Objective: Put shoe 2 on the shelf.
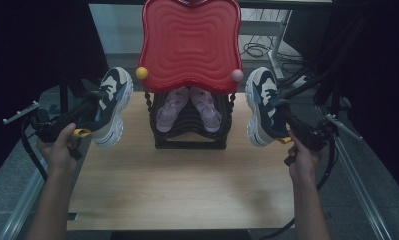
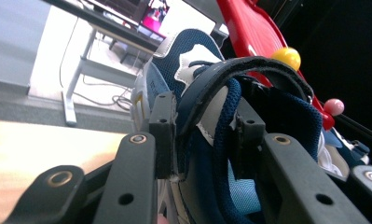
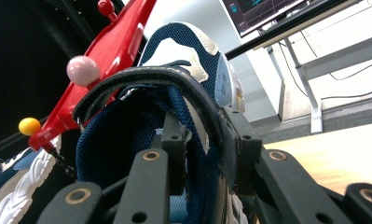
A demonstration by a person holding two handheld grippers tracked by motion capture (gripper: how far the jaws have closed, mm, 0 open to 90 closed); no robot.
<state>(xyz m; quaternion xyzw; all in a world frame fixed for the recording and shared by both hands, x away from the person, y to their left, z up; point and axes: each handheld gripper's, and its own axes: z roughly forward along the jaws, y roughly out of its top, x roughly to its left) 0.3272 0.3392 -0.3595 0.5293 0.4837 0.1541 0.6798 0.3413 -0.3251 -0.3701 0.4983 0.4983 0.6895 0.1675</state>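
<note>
On the wooden table (image 1: 187,190) stands a black shoe rack (image 1: 189,131) with a red wavy top tray (image 1: 189,40); its shelf already carries a pair of small pink sneakers (image 1: 188,110). Both navy-and-white sneakers are off the table, one at each side of the rack: the left sneaker (image 1: 111,105) pinched at its collar by the left gripper (image 1: 89,107), the right sneaker (image 1: 263,106) pinched the same way by the right gripper (image 1: 283,112). Picking up looks done; what seems left is setting this pair on the rack and letting go
</note>
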